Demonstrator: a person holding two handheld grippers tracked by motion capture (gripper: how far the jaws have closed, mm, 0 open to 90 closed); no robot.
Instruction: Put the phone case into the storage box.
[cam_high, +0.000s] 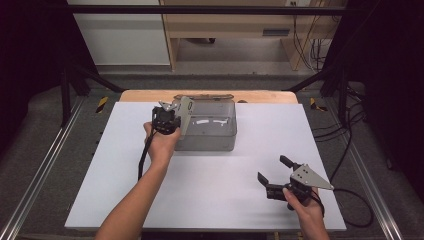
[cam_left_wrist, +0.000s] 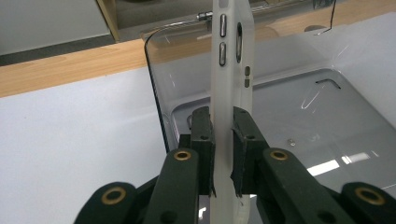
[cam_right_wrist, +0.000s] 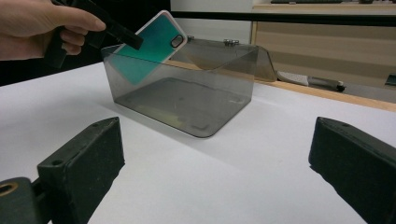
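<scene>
A phone case (cam_left_wrist: 232, 70) with a white rim and a teal back (cam_right_wrist: 154, 44) is pinched edge-on in my left gripper (cam_left_wrist: 223, 123). The case (cam_high: 186, 117) hangs tilted over the left end of a clear grey plastic box (cam_high: 220, 145), its lower part inside the box (cam_right_wrist: 187, 98). A hand (cam_right_wrist: 37, 23) holds the left gripper (cam_high: 169, 120) at the box's left rim (cam_left_wrist: 154, 79). My right gripper (cam_high: 272, 168) rests low at the front right of the table, jaws wide apart with nothing between them (cam_right_wrist: 215, 154).
The box's clear lid (cam_right_wrist: 264, 60) is swung back behind it on hinges (cam_left_wrist: 203, 16). A wooden strip (cam_high: 265, 96) runs along the far edge of the white tabletop (cam_high: 225, 195). A long dark-handled object (cam_right_wrist: 310, 81) lies on that strip. Cables (cam_high: 350, 200) trail off to the right.
</scene>
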